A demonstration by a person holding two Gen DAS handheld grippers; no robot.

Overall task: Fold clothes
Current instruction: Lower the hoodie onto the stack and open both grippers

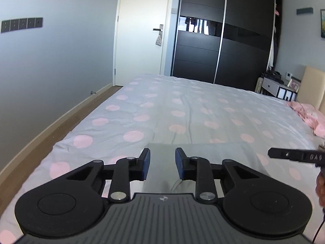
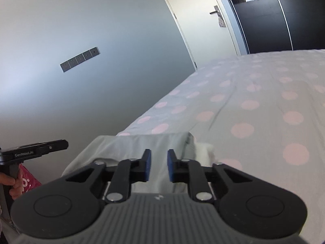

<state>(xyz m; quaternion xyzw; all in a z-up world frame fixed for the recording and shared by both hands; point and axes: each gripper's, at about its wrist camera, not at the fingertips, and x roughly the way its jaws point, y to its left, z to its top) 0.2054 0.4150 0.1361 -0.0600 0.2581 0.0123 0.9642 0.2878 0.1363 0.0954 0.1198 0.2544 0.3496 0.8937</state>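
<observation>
One grey garment [image 2: 146, 142], folded flat on near bed [image 1: 182, 105]; left gripper [image 1: 162, 163] and right gripper [image 2: 159, 165] spread, empty; folding apparently complete.

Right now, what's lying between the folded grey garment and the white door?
Only the polka-dot bedspread. In the left wrist view it runs bare from the folded grey garment to the bed's far edge, before the white door.

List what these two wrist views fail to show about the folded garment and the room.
- Grey garment: left wrist view, near part hidden behind the left gripper.
- Same garment: right wrist view, blurred, type unclear; right gripper covers it.
- Pink fabric: cut off by right edge.
- Nightstand items: too small.
</observation>
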